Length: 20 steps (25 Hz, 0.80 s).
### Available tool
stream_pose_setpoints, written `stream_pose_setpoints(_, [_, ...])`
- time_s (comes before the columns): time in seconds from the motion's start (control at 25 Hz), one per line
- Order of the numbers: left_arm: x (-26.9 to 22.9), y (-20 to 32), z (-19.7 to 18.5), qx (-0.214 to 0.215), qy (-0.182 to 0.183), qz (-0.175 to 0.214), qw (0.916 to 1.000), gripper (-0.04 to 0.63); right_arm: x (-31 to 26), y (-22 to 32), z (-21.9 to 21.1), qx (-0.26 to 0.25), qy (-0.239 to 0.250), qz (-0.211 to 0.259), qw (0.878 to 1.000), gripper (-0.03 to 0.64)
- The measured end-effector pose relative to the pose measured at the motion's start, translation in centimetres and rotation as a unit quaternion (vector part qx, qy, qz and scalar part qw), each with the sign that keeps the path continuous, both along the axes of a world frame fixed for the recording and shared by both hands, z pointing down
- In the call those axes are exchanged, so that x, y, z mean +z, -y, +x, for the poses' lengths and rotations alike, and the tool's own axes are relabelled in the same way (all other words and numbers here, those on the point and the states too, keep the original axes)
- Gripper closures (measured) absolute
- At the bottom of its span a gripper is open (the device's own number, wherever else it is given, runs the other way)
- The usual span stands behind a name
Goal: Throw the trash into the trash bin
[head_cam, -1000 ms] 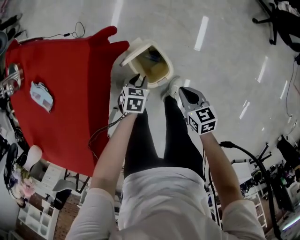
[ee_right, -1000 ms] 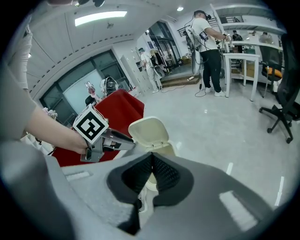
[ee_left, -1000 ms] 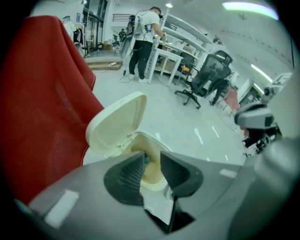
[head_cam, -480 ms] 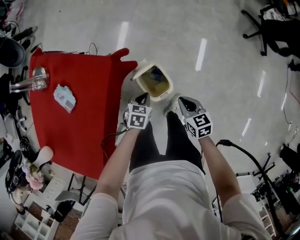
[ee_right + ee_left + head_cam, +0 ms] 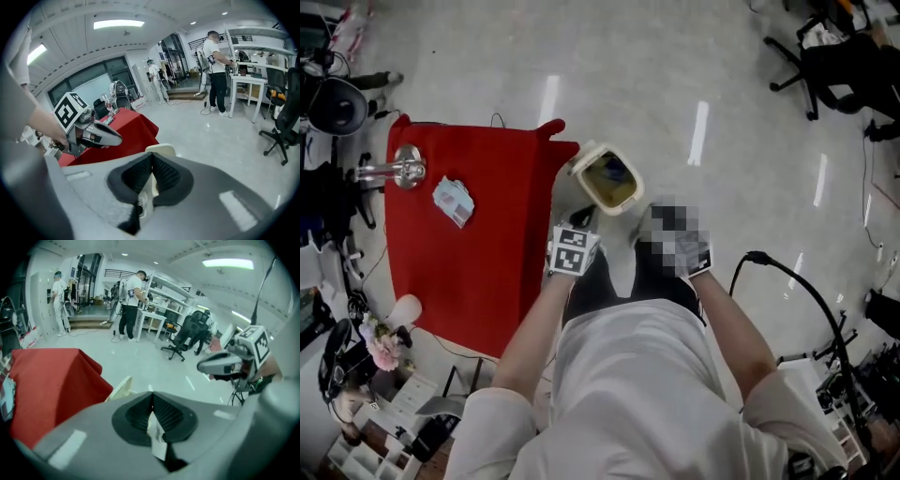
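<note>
The cream trash bin (image 5: 605,178) stands open on the floor beside the red table (image 5: 478,272), its lid tipped back. My left gripper (image 5: 579,225) hangs above and just short of the bin's near rim, jaws shut. In the left gripper view its pads (image 5: 152,394) meet, and a pale sliver shows behind them; I cannot tell what it is. My right gripper (image 5: 151,154) is shut too, with the bin's lid (image 5: 161,150) just past its tips. In the head view a mosaic patch covers it. A crumpled packet (image 5: 453,200) lies on the table.
A shiny metal piece (image 5: 398,172) sits at the table's far-left edge. A black hose (image 5: 797,281) curves over the floor at the right. Office chairs (image 5: 834,61) stand far right. People (image 5: 129,305) stand by desks far off. Shelves and clutter (image 5: 366,375) fill the lower left.
Both grippers have lifted up and away from the bin's mouth, side by side. The bin and table now look smaller and farther below.
</note>
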State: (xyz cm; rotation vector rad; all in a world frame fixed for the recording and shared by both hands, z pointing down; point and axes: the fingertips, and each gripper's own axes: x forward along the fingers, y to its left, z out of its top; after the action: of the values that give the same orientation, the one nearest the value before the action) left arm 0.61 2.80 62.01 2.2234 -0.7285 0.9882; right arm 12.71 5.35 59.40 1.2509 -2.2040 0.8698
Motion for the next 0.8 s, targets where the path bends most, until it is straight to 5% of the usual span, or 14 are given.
stream_pose_setpoints(0.8, [-7.9, -3.2, -1.5, 0.001, -0.037, 0.042, 0.9984, 0.588, -7.5, -2.3, -2.8, -0.027, 0.005, 0.041, 0.999, 0.617])
